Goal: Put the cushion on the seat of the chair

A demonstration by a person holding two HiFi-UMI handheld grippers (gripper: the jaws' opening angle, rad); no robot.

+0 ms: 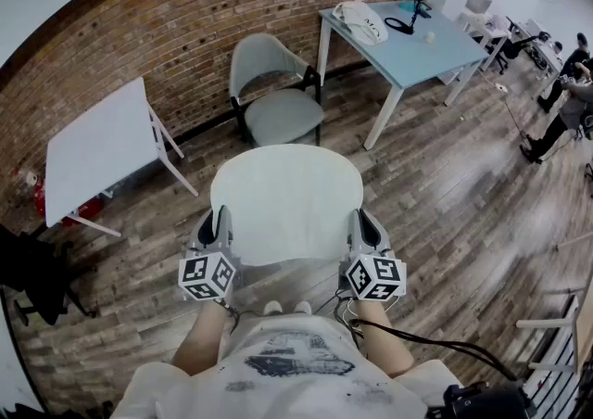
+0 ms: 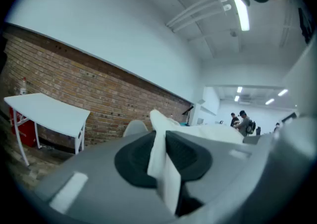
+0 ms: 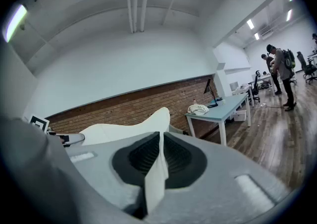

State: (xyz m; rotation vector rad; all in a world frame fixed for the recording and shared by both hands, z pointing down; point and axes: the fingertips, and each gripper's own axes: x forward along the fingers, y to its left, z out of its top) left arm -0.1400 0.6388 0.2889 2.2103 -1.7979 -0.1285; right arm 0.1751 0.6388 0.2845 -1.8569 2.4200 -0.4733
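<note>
— Is the cushion [image 1: 285, 204] sitting on the chair [image 1: 281, 115] yet?
— No; the left gripper [image 1: 216, 228] and right gripper [image 1: 363, 227] are each pinching an edge, holding it midair, well short of the seat.

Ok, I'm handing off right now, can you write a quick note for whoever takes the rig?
Grippers: left gripper shut on the cushion at its left edge, right gripper shut on its right edge.
The cushion hangs level in front of the person, clear of the chair.
The chair stands ahead by the brick wall, seat bare.
Done: cushion lifted.
Left: carry it over, lay it on the seat, release.
</note>
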